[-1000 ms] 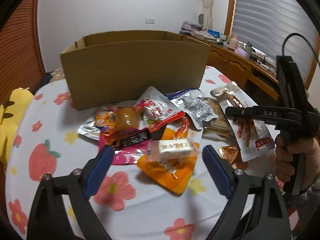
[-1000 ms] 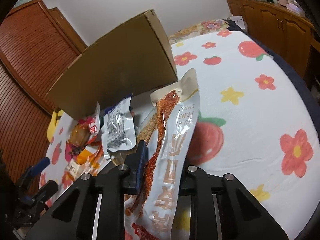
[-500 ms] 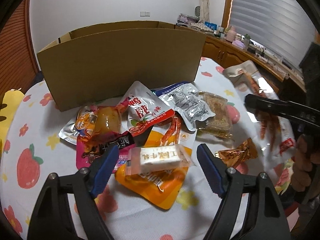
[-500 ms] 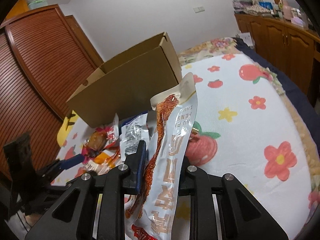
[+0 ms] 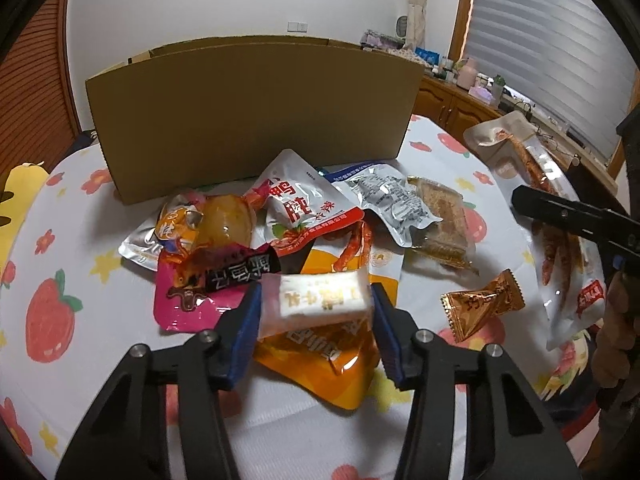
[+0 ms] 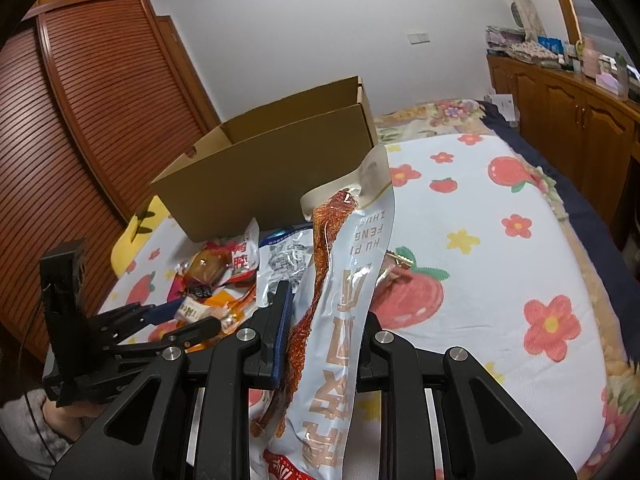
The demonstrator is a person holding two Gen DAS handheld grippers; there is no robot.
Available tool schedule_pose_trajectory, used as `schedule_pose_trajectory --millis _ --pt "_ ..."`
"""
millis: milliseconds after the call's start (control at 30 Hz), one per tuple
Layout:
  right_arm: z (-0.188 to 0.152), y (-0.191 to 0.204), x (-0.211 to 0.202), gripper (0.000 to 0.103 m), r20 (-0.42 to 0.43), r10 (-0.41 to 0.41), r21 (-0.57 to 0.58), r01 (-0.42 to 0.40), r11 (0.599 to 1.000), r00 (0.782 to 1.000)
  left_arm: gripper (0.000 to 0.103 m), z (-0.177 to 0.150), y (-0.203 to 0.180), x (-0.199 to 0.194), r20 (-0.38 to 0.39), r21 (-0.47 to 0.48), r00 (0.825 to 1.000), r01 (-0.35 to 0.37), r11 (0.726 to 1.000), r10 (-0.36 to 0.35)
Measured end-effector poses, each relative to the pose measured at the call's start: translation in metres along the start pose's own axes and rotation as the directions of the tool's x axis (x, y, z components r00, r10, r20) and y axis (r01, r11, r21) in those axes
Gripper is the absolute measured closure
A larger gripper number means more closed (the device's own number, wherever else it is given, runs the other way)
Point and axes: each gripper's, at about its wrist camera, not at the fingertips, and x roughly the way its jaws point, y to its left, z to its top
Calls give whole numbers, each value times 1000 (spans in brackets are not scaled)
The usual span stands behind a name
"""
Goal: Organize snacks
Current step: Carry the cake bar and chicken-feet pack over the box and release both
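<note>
My left gripper (image 5: 316, 316) is shut on a small white wrapped snack bar (image 5: 320, 300), just above an orange pouch (image 5: 332, 360) in a pile of snack packets. My right gripper (image 6: 324, 320) is shut on a long pale packet of red spicy strips (image 6: 344, 280) and holds it upright in the air; the packet also shows at the right of the left wrist view (image 5: 548, 208). An open cardboard box (image 5: 252, 112) stands behind the pile and also shows in the right wrist view (image 6: 272, 164).
The pile holds a pink pouch (image 5: 188, 296), a red-and-white pouch (image 5: 304, 204), a silver packet (image 5: 392, 200), a brown cake bar (image 5: 444, 220) and a gold candy (image 5: 484, 304), all on a flowered sheet (image 6: 500, 240). Wooden cabinets (image 6: 560, 96) line the right wall.
My left gripper moved forward and closed on the white snack bar. My right gripper rose with the strip packet, away from the pile.
</note>
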Motion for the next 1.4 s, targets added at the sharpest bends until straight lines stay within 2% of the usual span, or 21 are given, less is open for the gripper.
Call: schedule_pose_trajectory --millis 200,533,967,1233,1400 --pt "-1 -2 0 82 -2 -2 3 2 1000 1000 52 4 1 -16 42 -11 999 15 1000 -14" --pt "16 4 -12 82 29 16 -37 -15 999 999 52 30 0 -53 135 12 991 14 1000 -16" --pt "92 32 -13 82 96 33 -185 -15 983 995 52 103 36 -69 230 39 972 -64 997 53" --pt "136 40 18 82 44 48 -194 -38 980 998 52 144 64 -57 238 11 968 -87 996 82" --pt "160 47 44 82 16 11 -203 -7 979 1000 52 163 76 -41 224 28 967 -127 992 117"
